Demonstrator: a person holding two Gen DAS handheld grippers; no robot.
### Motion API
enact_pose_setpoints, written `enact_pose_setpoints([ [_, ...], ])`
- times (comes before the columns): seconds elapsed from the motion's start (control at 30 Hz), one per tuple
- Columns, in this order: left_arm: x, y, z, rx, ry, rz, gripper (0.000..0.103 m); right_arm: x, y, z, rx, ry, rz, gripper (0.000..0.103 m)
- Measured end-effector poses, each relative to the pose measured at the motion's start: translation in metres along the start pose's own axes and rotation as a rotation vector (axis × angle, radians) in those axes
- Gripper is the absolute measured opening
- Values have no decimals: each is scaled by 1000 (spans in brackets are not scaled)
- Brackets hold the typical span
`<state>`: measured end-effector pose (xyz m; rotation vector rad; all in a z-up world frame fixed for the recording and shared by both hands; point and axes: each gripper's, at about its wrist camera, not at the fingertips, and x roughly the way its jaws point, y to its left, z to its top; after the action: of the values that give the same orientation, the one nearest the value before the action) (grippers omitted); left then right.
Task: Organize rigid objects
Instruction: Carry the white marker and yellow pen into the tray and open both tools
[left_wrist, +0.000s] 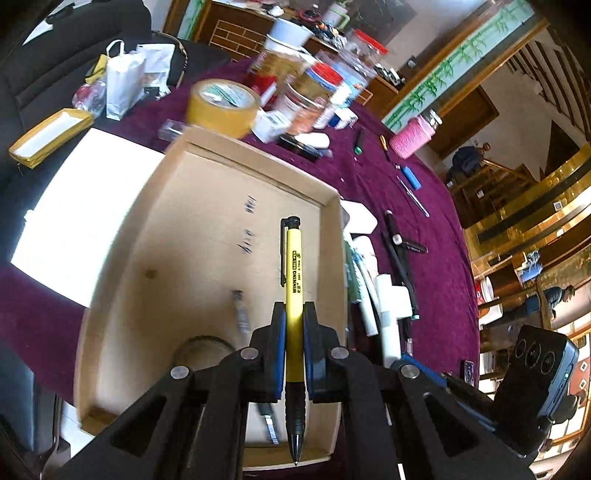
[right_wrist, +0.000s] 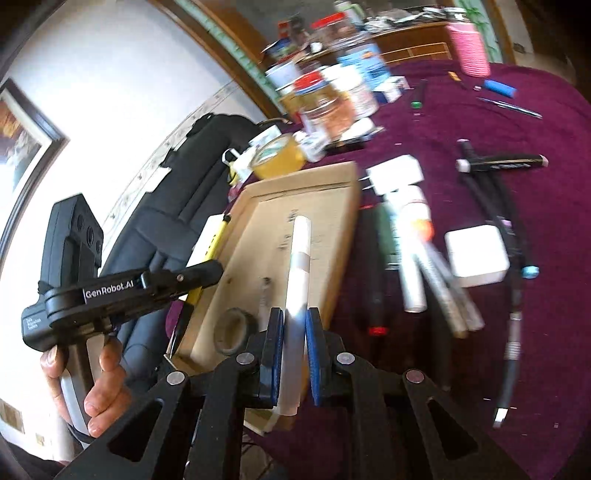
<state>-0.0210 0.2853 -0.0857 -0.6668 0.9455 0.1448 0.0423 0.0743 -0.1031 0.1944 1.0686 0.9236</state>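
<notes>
Blurring smears the jars (right_wrist: 332, 99) and loose pens (right_wrist: 436, 284) on the tabletop (right_wrist: 517, 369). Left tool (left_wrist: 294, 317) clamps a yellow pen (left_wrist: 293, 280) above the cardboard tray (left_wrist: 207, 229); right tool (right_wrist: 294, 325) pinches a white marker (right_wrist: 298, 266) over that tray.

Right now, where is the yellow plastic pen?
The yellow plastic pen is clamped in the left gripper, held over the shallow cardboard tray near its right wall.
</notes>
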Motion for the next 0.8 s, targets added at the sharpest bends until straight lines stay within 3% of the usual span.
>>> enact_pose_setpoints([
  [0.37, 0, 45, 13, -26, 4, 30, 8, 62, 38, 18, -33, 72, -28, 12],
  [0.47, 9, 57, 17, -32, 17, 59, 8, 71, 40, 18, -30, 81, -35, 12],
  [0.8, 32, 61, 14, -9, 66, 58, 8, 86, 29, 22, -5, 110, -70, 12],
])
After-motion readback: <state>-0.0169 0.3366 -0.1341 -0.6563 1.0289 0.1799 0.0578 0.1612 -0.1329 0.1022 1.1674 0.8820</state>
